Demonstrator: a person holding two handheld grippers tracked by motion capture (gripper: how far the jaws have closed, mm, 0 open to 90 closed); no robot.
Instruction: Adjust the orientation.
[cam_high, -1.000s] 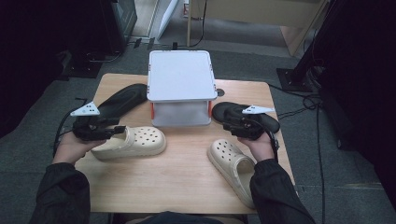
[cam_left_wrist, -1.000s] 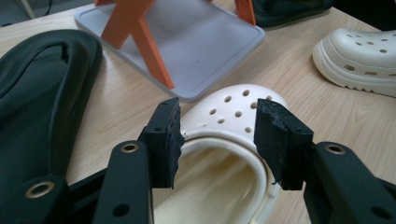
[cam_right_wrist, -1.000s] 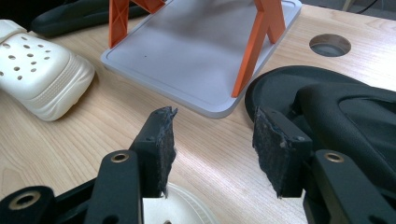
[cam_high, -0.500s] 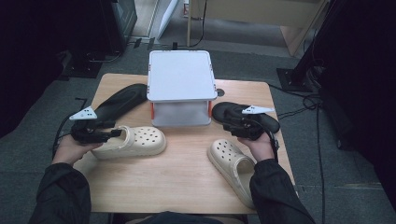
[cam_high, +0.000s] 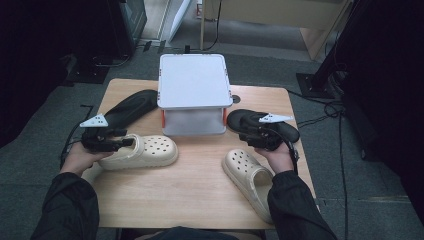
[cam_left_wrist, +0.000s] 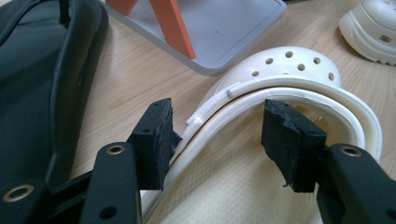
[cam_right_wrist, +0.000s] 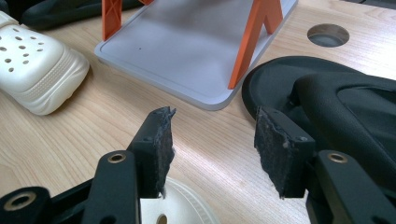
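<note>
The cream clog (cam_high: 145, 151) is lying on its sole on the counter (cam_high: 195, 195), its heel end sitting right under the left claw (cam_high: 126, 143) and its holed toe pointing away from that claw toward the middle of the counter. In the left gripper view the clog's heel strap and rim (cam_left_wrist: 280, 93) are passing between the two jaws; the left claw's jaws have just been opening and are standing apart, the left pad (cam_left_wrist: 161, 135) touching or nearly touching the outside of the rim, the right pad (cam_left_wrist: 285, 135) sitting clear inside the shoe, so nothing is being squeezed.

Just to the left of this claw, a black slipper (cam_left_wrist: 42, 84) is lying flat on the wood. Ahead of the claw, the grey shoe rack (cam_high: 193, 82) with orange legs (cam_left_wrist: 175, 28) is standing at the far middle of the counter.

The right claw (cam_high: 250, 136) is hovering with its jaws apart and nothing between them, only bare wood showing in the gap. Right beside it on its right, a second black slipper (cam_right_wrist: 345, 102) is resting on the counter, close to the right jaw. The second cream clog (cam_high: 248, 175) is lying near this claw, on the person's side of it, partly under the person's right hand (cam_high: 277, 156). Beyond the right claw, a round hole (cam_right_wrist: 328, 35) is showing in the counter near the rack's corner.
</note>
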